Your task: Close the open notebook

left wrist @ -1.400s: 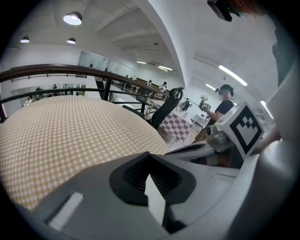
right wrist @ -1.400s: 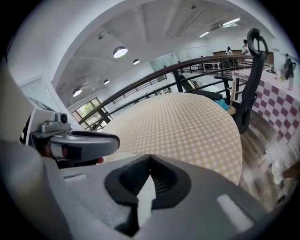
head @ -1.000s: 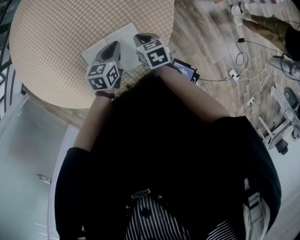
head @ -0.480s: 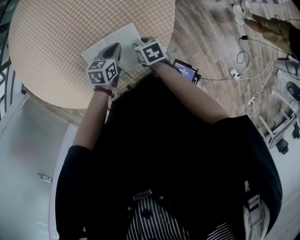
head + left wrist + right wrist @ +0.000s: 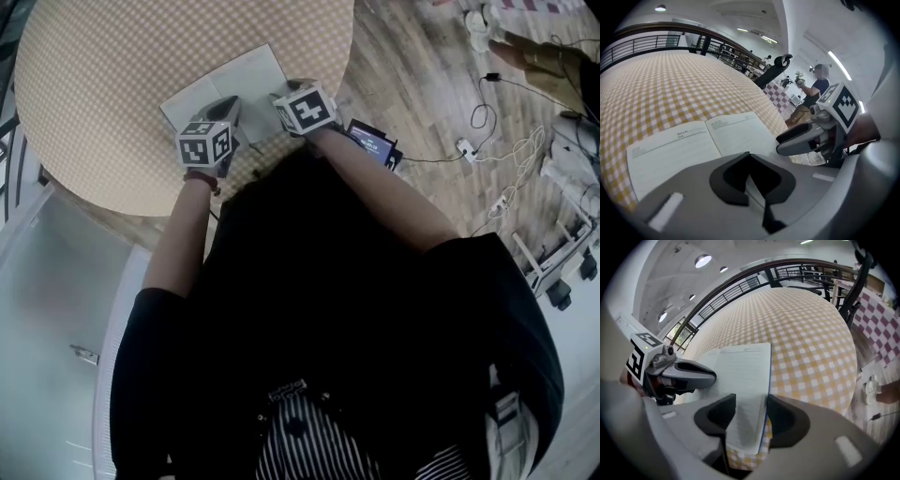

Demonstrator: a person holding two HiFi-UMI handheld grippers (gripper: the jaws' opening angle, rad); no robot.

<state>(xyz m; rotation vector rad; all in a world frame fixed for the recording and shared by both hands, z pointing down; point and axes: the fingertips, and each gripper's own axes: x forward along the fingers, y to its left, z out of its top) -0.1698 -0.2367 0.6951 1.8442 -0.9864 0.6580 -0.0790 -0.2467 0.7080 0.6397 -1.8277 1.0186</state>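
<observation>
An open notebook (image 5: 225, 80) with lined white pages lies flat on the round table (image 5: 103, 103) with its yellow checked cloth. My left gripper (image 5: 225, 105) hovers over the near edge of the left page. Its dark pads meet with nothing between them in the left gripper view (image 5: 749, 161). My right gripper (image 5: 284, 94) is at the near right corner. In the right gripper view (image 5: 751, 416) its jaws are opening, and the right page (image 5: 743, 380) with its blue edge lies in the gap, not pressed by the pads.
The table's rim (image 5: 281, 141) is just below the grippers. On the wood floor to the right lie a dark device with a lit screen (image 5: 372, 142) and cables (image 5: 502, 192). A black railing (image 5: 740, 277) runs behind the table. A person (image 5: 813, 91) stands far off.
Both grippers have sunk toward the table and slid forward over the notebook's near edge. The marker cubes look smaller. The notebook lies as before.
</observation>
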